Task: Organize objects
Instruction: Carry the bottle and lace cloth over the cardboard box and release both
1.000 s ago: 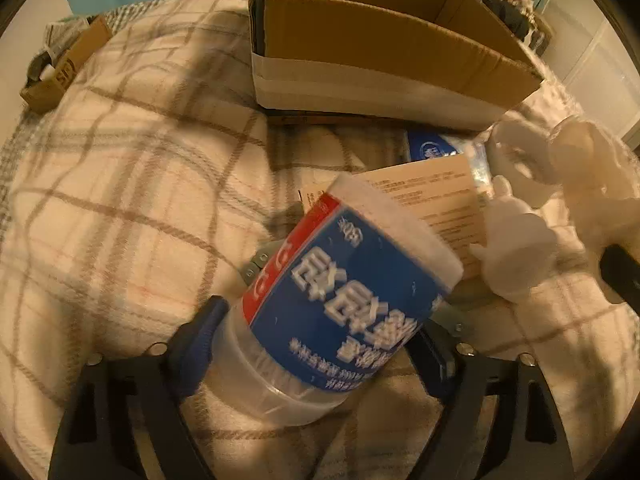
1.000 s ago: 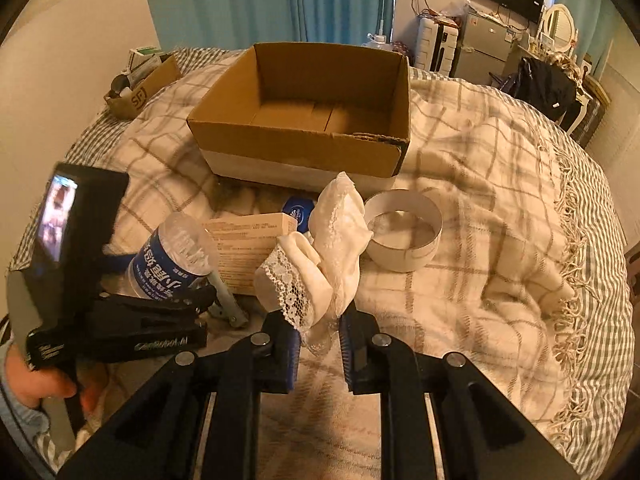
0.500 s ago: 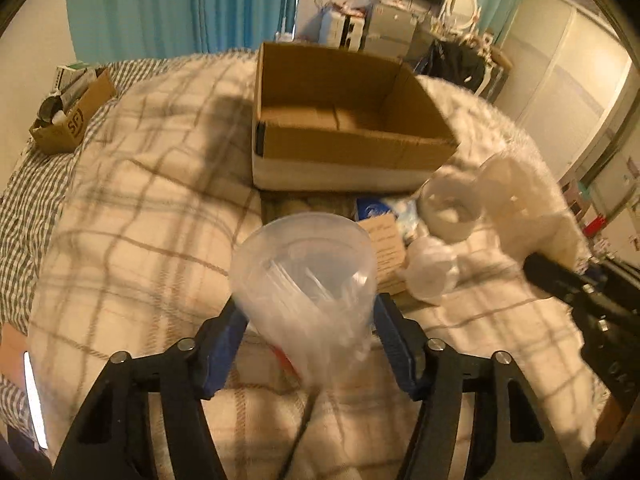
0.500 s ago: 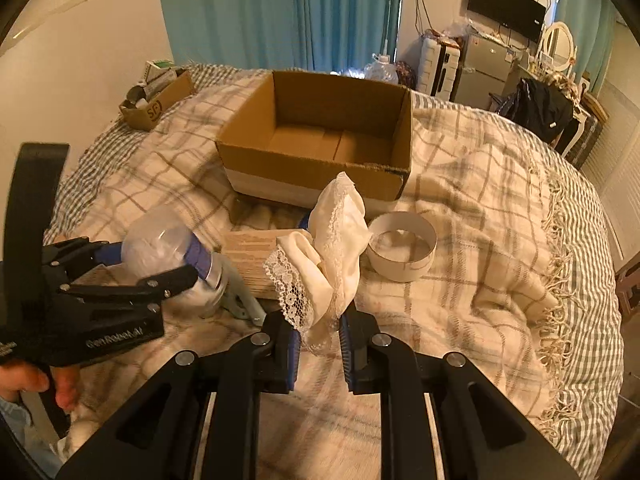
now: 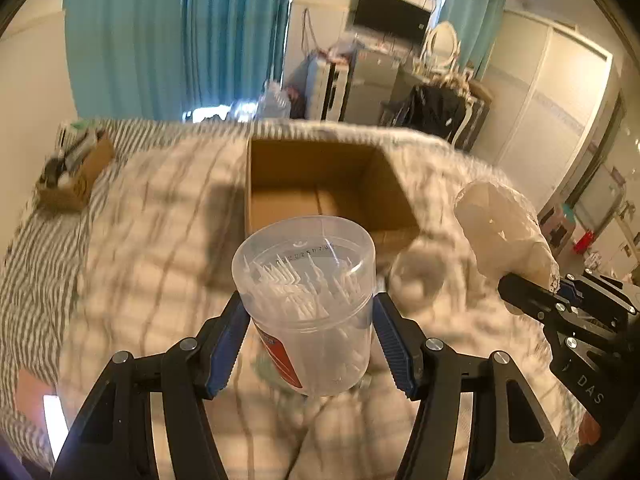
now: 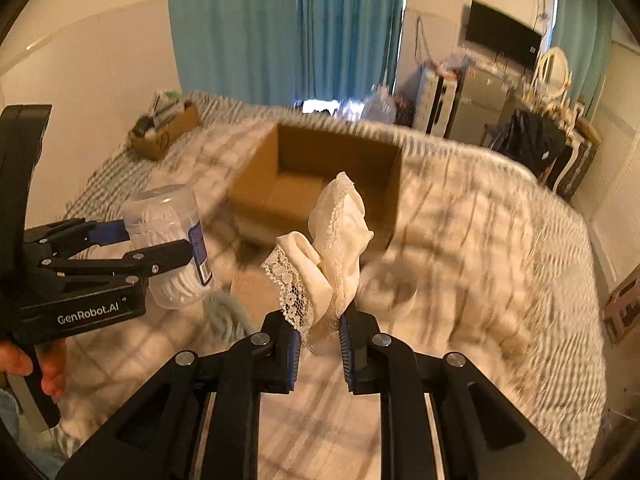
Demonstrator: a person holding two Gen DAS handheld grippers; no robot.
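Observation:
My left gripper (image 5: pixel 310 336) is shut on a clear plastic jar of white picks (image 5: pixel 308 300) with a blue and red label, held upright above the bed. The jar also shows in the right wrist view (image 6: pixel 168 248). My right gripper (image 6: pixel 318 338) is shut on a cream lace-trimmed cloth (image 6: pixel 328 248) and holds it up; the cloth also shows at the right of the left wrist view (image 5: pixel 504 236). An open empty cardboard box (image 5: pixel 320 184) sits on the plaid blanket ahead of both grippers (image 6: pixel 320 176).
A white tape ring (image 6: pixel 390 284) and a flat tan carton (image 6: pixel 248 292) lie on the blanket before the box. A small box of clutter (image 6: pixel 164 132) sits at the bed's far left. Furniture and curtains stand behind the bed.
Both grippers have lifted higher off the bed with their loads. The jar has turned from tilted to upright. The box now sits lower and farther in both views.

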